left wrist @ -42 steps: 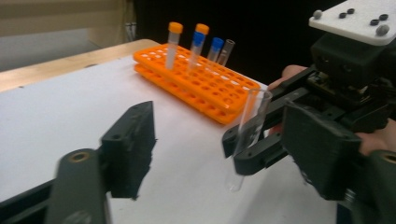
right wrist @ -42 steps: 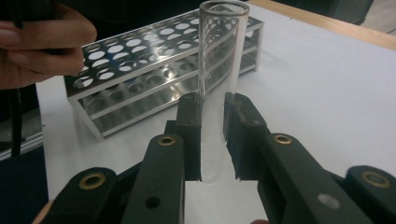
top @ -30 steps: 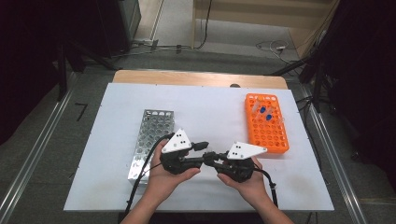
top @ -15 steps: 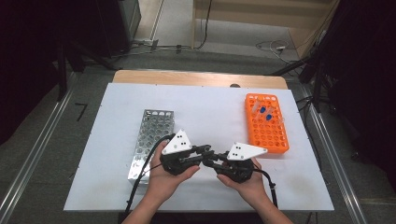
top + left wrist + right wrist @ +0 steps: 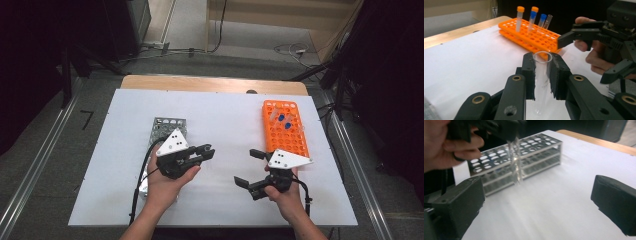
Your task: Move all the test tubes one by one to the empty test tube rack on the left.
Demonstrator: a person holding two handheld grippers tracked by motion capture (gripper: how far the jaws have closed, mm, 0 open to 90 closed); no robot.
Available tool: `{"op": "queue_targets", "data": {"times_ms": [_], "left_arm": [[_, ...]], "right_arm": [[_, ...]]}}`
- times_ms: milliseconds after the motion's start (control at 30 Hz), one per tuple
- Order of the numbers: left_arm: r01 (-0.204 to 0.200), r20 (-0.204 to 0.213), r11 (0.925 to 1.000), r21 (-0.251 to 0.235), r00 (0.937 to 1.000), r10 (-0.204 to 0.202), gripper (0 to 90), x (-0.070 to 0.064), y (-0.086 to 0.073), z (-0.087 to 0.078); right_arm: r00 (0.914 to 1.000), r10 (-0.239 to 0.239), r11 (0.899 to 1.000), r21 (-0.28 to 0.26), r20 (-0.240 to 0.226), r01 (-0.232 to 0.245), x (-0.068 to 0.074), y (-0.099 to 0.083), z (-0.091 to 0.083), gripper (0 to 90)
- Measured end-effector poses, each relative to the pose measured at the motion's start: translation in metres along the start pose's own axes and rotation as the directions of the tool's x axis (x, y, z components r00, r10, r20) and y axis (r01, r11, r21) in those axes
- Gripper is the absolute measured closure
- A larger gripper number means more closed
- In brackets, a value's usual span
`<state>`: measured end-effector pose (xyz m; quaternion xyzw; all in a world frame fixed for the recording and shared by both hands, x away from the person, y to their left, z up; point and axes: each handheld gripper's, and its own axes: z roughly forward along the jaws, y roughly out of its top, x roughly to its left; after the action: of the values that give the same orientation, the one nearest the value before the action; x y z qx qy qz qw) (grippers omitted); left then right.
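1. Clear glass marks the thing in hand: an open-topped transparent test tube point(image 5: 541, 82), upright and clamped between the two black pads of the left tongs point(image 5: 542, 75). Its bottom end is hard to make out against the white tabletop point(image 5: 474, 65), so I cannot tell whether it touches the surface.
2. In the high view the left tongs point(image 5: 204, 151) sit near the tabletop's middle, and the tube itself is too small to pick out there.
3. The right tongs point(image 5: 250, 168) stand wide apart and hold nothing, well to the right of the left ones.
4. The right gripper view is blurred; the tube point(image 5: 516, 162) shows as a glinting streak, its upper end hidden by the dark left tongs.
5. The silver perforated metal rack point(image 5: 524, 157) stands behind the tube, its near end covered by the person's left hand point(image 5: 451, 145).
6. The orange plastic tube rack point(image 5: 534, 37) holds several capped tubes; its near corner is hidden behind the tube's rim.
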<state>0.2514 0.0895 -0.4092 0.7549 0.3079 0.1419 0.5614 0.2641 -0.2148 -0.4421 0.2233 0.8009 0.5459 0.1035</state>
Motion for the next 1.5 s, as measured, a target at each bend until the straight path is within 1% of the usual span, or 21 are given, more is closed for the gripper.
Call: {"op": "queue_targets", "data": {"times_ms": [133, 167, 200, 233, 333, 400, 433, 567, 600, 633, 667, 700, 733, 767, 833, 867, 900, 1067, 1133, 1333, 1500], "left_arm": [[0.003, -0.033, 1.0000, -0.006, 0.9994, -0.003, 76.4, 0.010, 0.004, -0.010], [0.007, -0.043, 0.9999, -0.012, 0.9991, -0.008, 76.4, 0.013, 0.005, -0.013], [0.010, -0.046, 0.9998, -0.014, 0.9989, -0.011, 76.4, 0.015, 0.006, -0.015], [0.015, -0.061, 0.9997, -0.019, 0.9980, -0.016, 76.4, 0.019, 0.007, -0.018], [0.028, -0.080, 0.9991, -0.033, 0.9963, -0.030, 76.4, 0.028, 0.009, -0.024], [0.028, -0.100, 0.9988, -0.039, 0.9945, -0.032, 76.5, 0.033, 0.011, -0.026], [0.028, -0.109, 0.9987, -0.042, 0.9935, -0.033, 76.4, 0.035, 0.012, -0.027], [0.027, -0.149, 0.9984, -0.050, 0.9883, -0.034, 76.4, 0.048, 0.018, -0.030], [0.027, -0.149, 0.9984, -0.050, 0.9883, -0.034, 76.4, 0.048, 0.018, -0.030], [0.031, -0.160, 0.9981, -0.052, 0.9864, -0.039, 76.4, 0.051, 0.019, -0.030], [0.041, -0.187, 0.9980, -0.047, 0.9812, -0.049, 76.4, 0.058, 0.020, -0.029], [0.050, -0.196, 0.9975, -0.049, 0.9788, -0.059, 76.4, 0.061, 0.020, -0.028], [0.050, -0.196, 0.9975, -0.049, 0.9788, -0.059, 76.4, 0.061, 0.020, -0.028], [0.053, -0.215, 0.9973, -0.051, 0.9747, -0.062, 76.4, 0.067, 0.021, -0.027], [0.054, -0.222, 0.9971, -0.053, 0.9729, -0.065, 76.4, 0.070, 0.021, -0.027], [0.057, -0.231, 0.9969, -0.053, 0.9705, -0.068, 76.4, 0.074, 0.022, -0.025], [0.059, -0.239, 0.9967, -0.056, 0.9684, -0.070, 76.4, 0.077, 0.022, -0.025], [0.066, -0.267, 0.9951, -0.073, 0.9601, -0.083, 76.4, 0.090, 0.024, -0.019], [0.065, -0.285, 0.9952, -0.073, 0.9548, -0.083, 76.3, 0.094, 0.024, -0.017], [0.088, -0.313, 0.9917, -0.094, 0.9429, -0.113, 76.4, 0.109, 0.025, -0.011], [0.094, -0.345, 0.9912, -0.093, 0.9307, -0.121, 76.4, 0.120, 0.024, -0.003]], "right_arm": [[0.9994, 0.006, 1.000, 0.013, 0.035, -0.007, -0.006, -0.008, -0.011, 0.0], [0.9986, 0.013, 1.000, 0.019, 0.051, -0.014, -0.009, -0.014, -0.020, 0.0], [0.9986, 0.013, 1.000, 0.019, 0.051, -0.014, -0.009, -0.014, -0.020, 0.0], [0.9979, 0.012, 1.000, 0.018, 0.064, -0.013, -0.012, -0.018, -0.027, 0.0], [0.9965, 0.026, 1.000, 0.013, 0.080, -0.027, -0.015, -0.024, -0.037, 0.0], [0.9960, 0.030, 0.999, 0.011, 0.084, -0.031, -0.017, -0.026, -0.041, 0.0], [0.9950, 0.032, 0.999, 0.012, 0.095, -0.033, -0.019, -0.029, -0.048, 0.0], [0.9943, 0.044, 0.999, 0.007, 0.097, -0.045, -0.024, -0.037, -0.063, 0.0], [0.9938, 0.047, 0.999, 0.010, 0.101, -0.048, -0.025, -0.038, -0.065, 0.0], [0.9938, 0.047, 0.999, 0.010, 0.101, -0.048, -0.025, -0.038, -0.065, 0.0], [0.9919, 0.053, 0.998, 0.007, 0.115, -0.055, -0.028, -0.043, -0.072, 0.0], [0.9912, 0.057, 0.998, 0.008, 0.119, -0.059, -0.029, -0.044, -0.074, 0.0], [0.9905, 0.063, 0.998, 0.007, 0.123, -0.064, -0.030, -0.045, -0.077, 0.0], [0.9899, 0.066, 0.998, 0.006, 0.125, -0.067, -0.032, -0.047, -0.079, 0.0], [0.9882, 0.068, 0.998, 0.008, 0.137, -0.069, -0.035, -0.049, -0.082, 0.0], [0.9882, 0.068, 0.998, 0.008, 0.137, -0.069, -0.035, -0.049, -0.082, 0.0], [0.9851, 0.078, 0.997, 0.000, 0.154, -0.079, -0.038, -0.049, -0.083, 0.0], [0.9839, 0.084, 0.996, 0.005, 0.158, -0.085, -0.040, -0.051, -0.082, 0.0], [0.9838, 0.082, 0.996, 0.009, 0.160, -0.084, -0.042, -0.053, -0.081, 0.0], [0.9829, 0.087, 0.996, 0.010, 0.162, -0.090, -0.044, -0.053, -0.081, 0.0], [0.9787, 0.103, 0.994, 0.001, 0.178, -0.105, -0.046, -0.054, -0.081, 0.0]]}}
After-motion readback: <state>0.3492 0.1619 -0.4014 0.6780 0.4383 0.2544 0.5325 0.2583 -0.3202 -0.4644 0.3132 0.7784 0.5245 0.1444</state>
